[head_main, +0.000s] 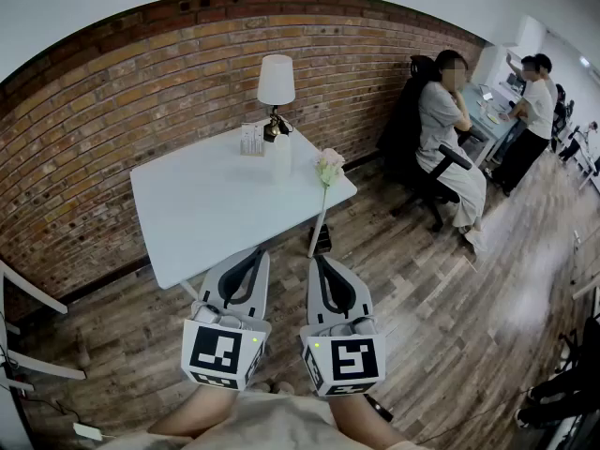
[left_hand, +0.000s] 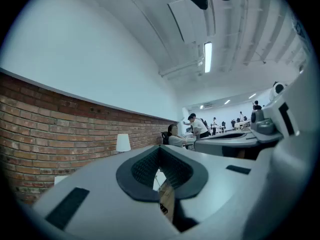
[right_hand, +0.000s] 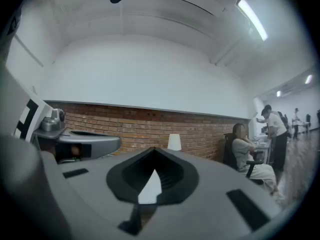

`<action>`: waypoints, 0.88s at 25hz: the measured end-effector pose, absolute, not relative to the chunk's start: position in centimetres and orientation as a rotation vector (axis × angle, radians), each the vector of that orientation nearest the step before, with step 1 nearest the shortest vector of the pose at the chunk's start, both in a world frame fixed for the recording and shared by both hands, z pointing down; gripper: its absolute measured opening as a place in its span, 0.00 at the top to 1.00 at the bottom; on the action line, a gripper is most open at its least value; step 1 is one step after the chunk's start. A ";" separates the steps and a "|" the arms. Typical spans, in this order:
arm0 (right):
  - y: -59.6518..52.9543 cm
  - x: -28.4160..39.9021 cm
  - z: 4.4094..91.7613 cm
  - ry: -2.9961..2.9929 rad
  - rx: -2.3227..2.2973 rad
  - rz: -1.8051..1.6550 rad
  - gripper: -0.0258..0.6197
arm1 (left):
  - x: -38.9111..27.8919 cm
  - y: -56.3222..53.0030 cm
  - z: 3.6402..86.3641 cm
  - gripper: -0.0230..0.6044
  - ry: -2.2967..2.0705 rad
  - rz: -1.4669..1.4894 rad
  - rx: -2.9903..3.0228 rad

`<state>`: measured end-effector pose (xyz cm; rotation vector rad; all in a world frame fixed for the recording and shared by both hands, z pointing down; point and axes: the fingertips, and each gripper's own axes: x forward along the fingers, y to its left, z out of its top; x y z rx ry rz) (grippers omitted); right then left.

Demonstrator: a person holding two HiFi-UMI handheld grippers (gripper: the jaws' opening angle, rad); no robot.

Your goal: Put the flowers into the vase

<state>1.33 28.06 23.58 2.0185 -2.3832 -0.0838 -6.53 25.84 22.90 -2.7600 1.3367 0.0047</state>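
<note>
- Nothing looks done yet: the flower (head_main: 329, 165) lies at the surface's (head_main: 216, 204) right corner, its stem poking out past the near edge.
- The vase (head_main: 279, 160) (the pale one in front of the lamp (head_main: 276, 81), I take it) stands by the far edge with no flower in it.
- The left tool (head_main: 257, 253) and right tool (head_main: 317, 260) are both clenched on nothing, short of the near edge.
- Still to do: the pick-up, the carry and the placing.
- I can read no writing anywhere, only the square markers on the tools' cubes.
</note>
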 end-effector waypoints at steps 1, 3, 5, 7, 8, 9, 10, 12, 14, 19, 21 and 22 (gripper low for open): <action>28.0 1.3 23.5 -2.383 2.017 -0.085 0.95 | -6.6 25.8 22.9 0.95 1.337 -0.002 -2.759; 27.9 1.2 23.5 -2.382 2.015 -0.085 0.95 | -6.6 25.7 23.0 0.95 1.336 -0.012 -2.758; 27.9 1.3 23.6 -2.379 2.013 -0.080 0.95 | -6.4 25.7 23.1 0.95 1.329 -0.019 -2.760; 27.9 1.4 23.8 -2.377 2.012 -0.074 0.95 | -6.1 25.9 23.2 0.95 1.320 -0.021 -2.763; 28.0 1.5 23.9 -2.377 2.012 -0.074 0.95 | -6.0 26.0 23.2 0.95 1.316 -0.023 -2.764; 28.0 1.5 23.9 -2.378 2.011 -0.074 0.95 | -5.9 26.0 23.3 0.95 1.314 -0.025 -2.765; 28.0 1.6 23.9 -2.379 2.010 -0.076 0.95 | -5.8 26.0 23.3 0.95 1.314 -0.027 -2.766; 28.1 1.8 23.7 -2.387 2.009 -0.082 0.95 | -5.7 26.1 23.4 0.95 1.316 -0.029 -2.768; 28.2 2.1 23.8 -2.394 2.013 -0.077 0.95 | -5.5 26.2 23.4 0.95 1.319 -0.029 -2.768; 28.3 3.0 24.2 -2.414 2.002 -0.045 0.95 | -4.9 26.3 23.6 0.95 1.337 -0.036 -2.759; 28.4 3.2 24.4 -2.421 1.988 -0.043 0.95 | -4.8 26.5 23.7 0.95 1.351 -0.027 -2.754; 28.4 3.3 24.5 -2.425 1.982 -0.043 0.95 | -4.7 26.6 23.7 0.95 1.357 -0.023 -2.748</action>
